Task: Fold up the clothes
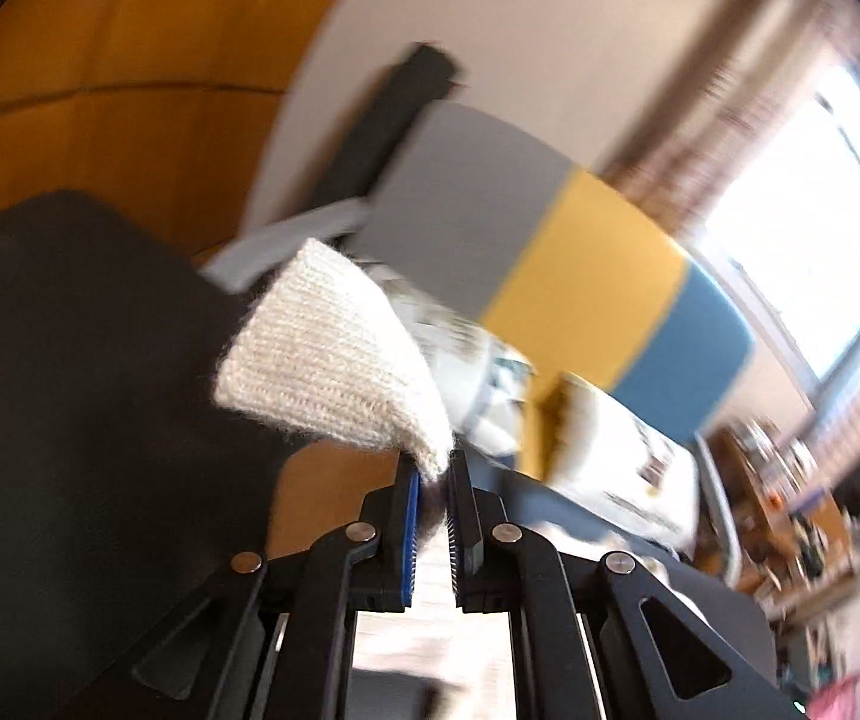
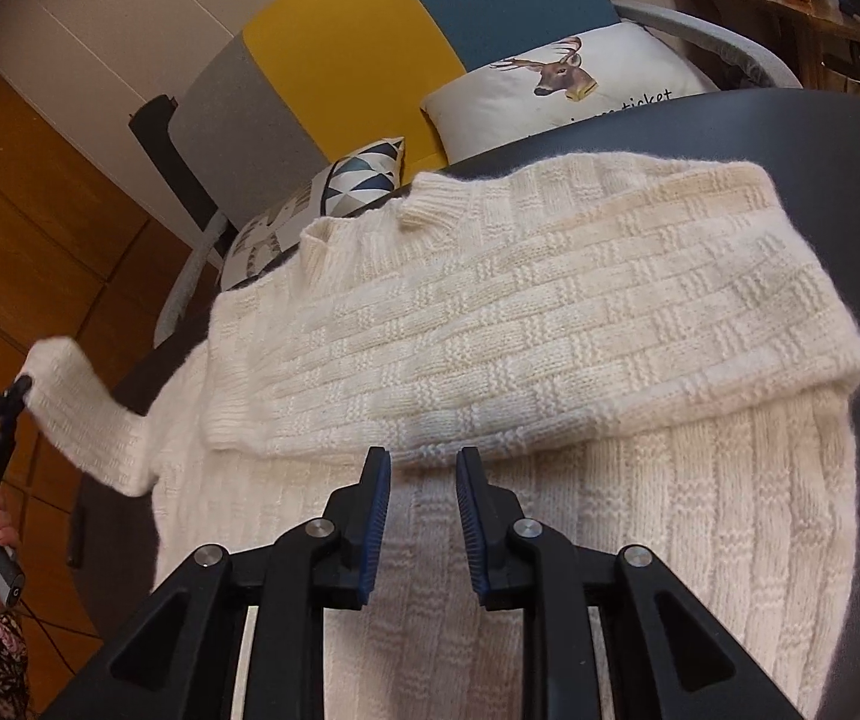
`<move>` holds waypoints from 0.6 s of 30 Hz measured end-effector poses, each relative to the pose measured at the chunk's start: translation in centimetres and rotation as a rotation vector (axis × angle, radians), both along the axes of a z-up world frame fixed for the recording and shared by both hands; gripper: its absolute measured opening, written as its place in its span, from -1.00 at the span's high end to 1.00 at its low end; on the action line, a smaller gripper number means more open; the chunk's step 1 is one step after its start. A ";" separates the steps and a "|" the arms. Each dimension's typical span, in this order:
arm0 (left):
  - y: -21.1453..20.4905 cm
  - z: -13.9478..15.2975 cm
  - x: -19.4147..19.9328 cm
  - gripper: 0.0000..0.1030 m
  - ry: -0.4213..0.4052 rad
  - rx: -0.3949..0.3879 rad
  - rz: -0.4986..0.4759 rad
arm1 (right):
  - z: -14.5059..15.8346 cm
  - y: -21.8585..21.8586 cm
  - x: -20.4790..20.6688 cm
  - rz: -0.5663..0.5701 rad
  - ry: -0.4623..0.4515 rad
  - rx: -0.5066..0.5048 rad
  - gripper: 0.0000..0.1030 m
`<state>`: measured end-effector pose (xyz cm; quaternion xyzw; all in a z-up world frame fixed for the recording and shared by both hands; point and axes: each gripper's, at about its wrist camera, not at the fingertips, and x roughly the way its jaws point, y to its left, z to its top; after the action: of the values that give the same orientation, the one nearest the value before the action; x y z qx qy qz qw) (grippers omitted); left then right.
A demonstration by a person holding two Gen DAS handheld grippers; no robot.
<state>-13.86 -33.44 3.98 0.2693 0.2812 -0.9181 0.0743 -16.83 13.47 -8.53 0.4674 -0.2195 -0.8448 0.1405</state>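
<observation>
A cream knit sweater [image 2: 490, 324] lies on a dark round table [image 2: 820, 138], with one sleeve folded across its chest. My left gripper [image 1: 435, 474] is shut on the cuff of the other sleeve [image 1: 334, 354] and holds it up off the table's left side; this also shows in the right wrist view, where the left gripper [image 2: 19, 390] pinches the sleeve end [image 2: 64, 384]. My right gripper [image 2: 423, 462] is open and empty, just above the sweater's body below the folded sleeve.
A sofa with grey, yellow and blue panels [image 2: 358, 42] stands behind the table, with a deer-print cushion [image 2: 556, 84] and a triangle-pattern cushion [image 2: 364, 174]. Orange wooden panels [image 2: 28, 192] lie left. A cluttered shelf [image 1: 790, 492] stands at the right.
</observation>
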 end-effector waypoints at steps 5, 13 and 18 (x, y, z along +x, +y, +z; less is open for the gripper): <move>8.1 1.5 -2.6 0.84 0.009 -0.065 -0.182 | 1.4 0.8 0.8 0.009 0.047 -0.007 0.56; 20.3 1.1 -4.5 0.84 -0.032 -0.160 -0.359 | 2.1 3.4 1.8 -0.032 0.068 -0.019 0.55; 26.0 -0.8 -5.5 0.84 -0.072 -0.197 -0.416 | 1.6 5.3 2.4 -0.058 0.048 -0.026 0.55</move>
<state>-19.39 -7.45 3.23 0.3453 0.1257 -0.9265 -0.0809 -14.43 18.79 -6.92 0.4384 -0.2406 -0.8566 0.1272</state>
